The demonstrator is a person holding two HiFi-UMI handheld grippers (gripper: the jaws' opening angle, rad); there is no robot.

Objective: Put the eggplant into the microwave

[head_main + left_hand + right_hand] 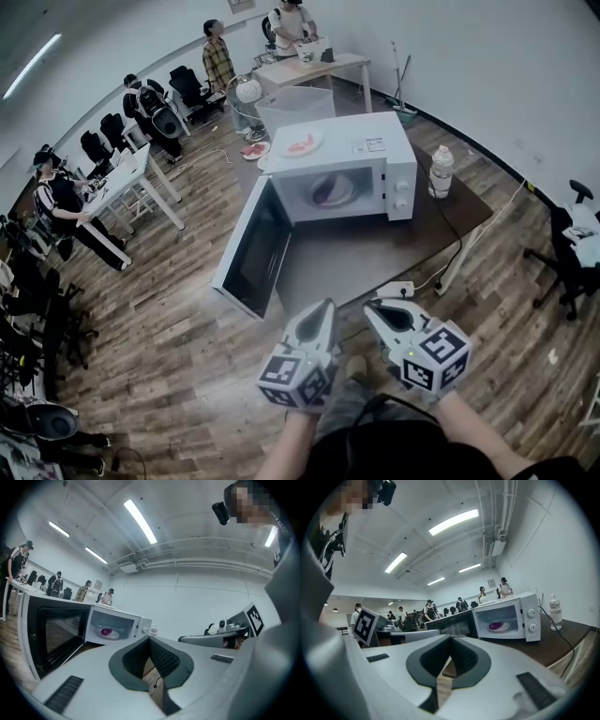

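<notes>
A white microwave (375,159) stands on a dark table (375,253) with its door (251,251) swung wide open to the left. The purple eggplant (325,190) lies on the plate inside it, also seen small in the left gripper view (107,632) and the right gripper view (497,626). My left gripper (327,307) and right gripper (372,309) hang side by side near the table's front edge, well back from the microwave. Both are shut with nothing between the jaws.
A plastic water bottle (441,172) stands right of the microwave. A plate (300,143) rests on the microwave's top. A power strip (397,289) and cable lie at the table's front edge. Several people, desks and chairs fill the room to the left and behind.
</notes>
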